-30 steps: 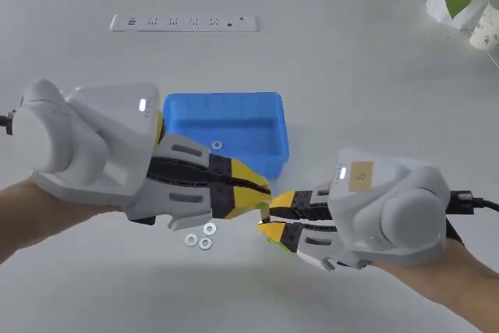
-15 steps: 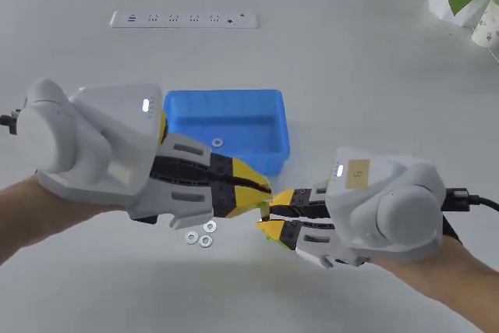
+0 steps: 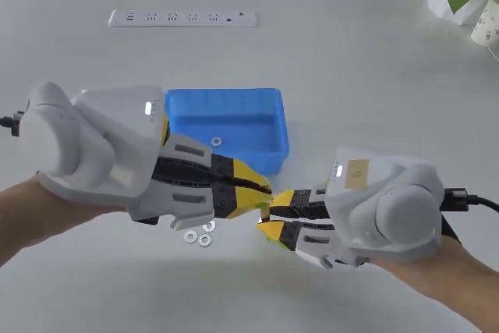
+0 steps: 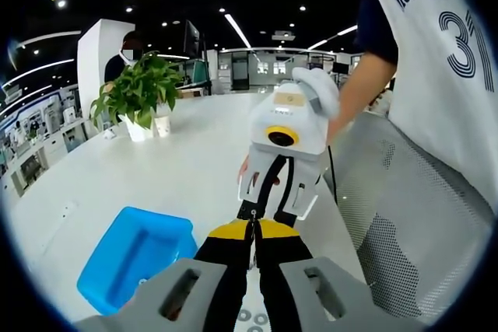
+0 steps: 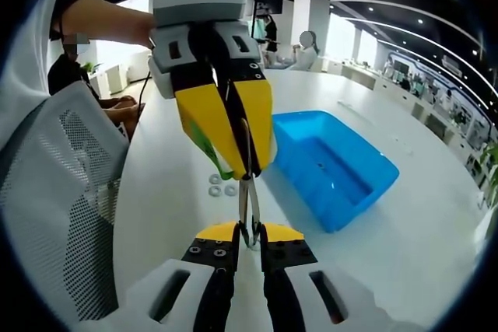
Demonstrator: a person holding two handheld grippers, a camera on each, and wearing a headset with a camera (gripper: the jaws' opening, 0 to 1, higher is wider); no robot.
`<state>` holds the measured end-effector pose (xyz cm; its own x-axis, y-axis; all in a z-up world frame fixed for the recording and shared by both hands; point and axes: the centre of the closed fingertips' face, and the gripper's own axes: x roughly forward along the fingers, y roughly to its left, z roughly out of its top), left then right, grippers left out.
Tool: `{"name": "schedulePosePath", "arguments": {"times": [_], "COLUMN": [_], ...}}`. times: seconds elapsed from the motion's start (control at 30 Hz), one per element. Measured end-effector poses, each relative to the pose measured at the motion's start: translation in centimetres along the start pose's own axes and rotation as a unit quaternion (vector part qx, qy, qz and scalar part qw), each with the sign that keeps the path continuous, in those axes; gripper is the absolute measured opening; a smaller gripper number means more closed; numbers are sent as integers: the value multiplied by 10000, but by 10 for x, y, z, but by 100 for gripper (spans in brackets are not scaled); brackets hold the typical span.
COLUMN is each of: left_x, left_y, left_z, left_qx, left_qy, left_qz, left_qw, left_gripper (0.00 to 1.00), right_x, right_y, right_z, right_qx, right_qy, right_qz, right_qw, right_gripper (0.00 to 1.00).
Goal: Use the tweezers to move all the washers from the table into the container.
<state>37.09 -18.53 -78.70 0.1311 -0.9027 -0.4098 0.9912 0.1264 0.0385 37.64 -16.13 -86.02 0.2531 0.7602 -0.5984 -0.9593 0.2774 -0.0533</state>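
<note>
Evidently the left gripper [image 3: 262, 192] and right gripper [image 3: 270, 214] both clamp the thin tweezers [image 5: 247, 192], whose arms sit nearly together and seemingly empty. Three washers [image 3: 199, 234] lie on the table [image 3: 351, 76] near the container [image 3: 269, 107]. They look light, flat and slippery, best pinched across the ring.

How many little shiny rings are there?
4. Three small silver metal washers lie on the white table by the left gripper; one more sits inside the blue plastic container. Others may hide under it or the right gripper; both are shut on thin metal tweezers.
</note>
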Motion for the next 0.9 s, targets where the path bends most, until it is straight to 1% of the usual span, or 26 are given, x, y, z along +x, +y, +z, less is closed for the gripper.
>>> {"name": "schedulePosePath", "arguments": {"times": [0.27, 0.47, 0.73, 0.9], "left_x": [-1, -2, -1, 0], "left_y": [-2, -3, 1, 4], "left_z": [-1, -1, -1, -1], "left_qx": [18, 16, -60, -209], "left_qy": [29, 68, 92, 108], "left_qz": [-26, -62, -70, -88], "left_qw": [10000, 10000, 9999, 9997], "left_gripper": [6, 6, 6, 6], "right_x": [1, 1, 3, 3], "right_y": [1, 2, 1, 0], "right_z": [1, 0, -2, -2], "right_qx": [-1, -25, -71, 13], "right_qy": [16, 51, 99, 76], "right_qz": [33, 161, 303, 331], "right_qw": [10000, 9999, 9995, 9994], "right_gripper": [13, 13, 12, 12]}}
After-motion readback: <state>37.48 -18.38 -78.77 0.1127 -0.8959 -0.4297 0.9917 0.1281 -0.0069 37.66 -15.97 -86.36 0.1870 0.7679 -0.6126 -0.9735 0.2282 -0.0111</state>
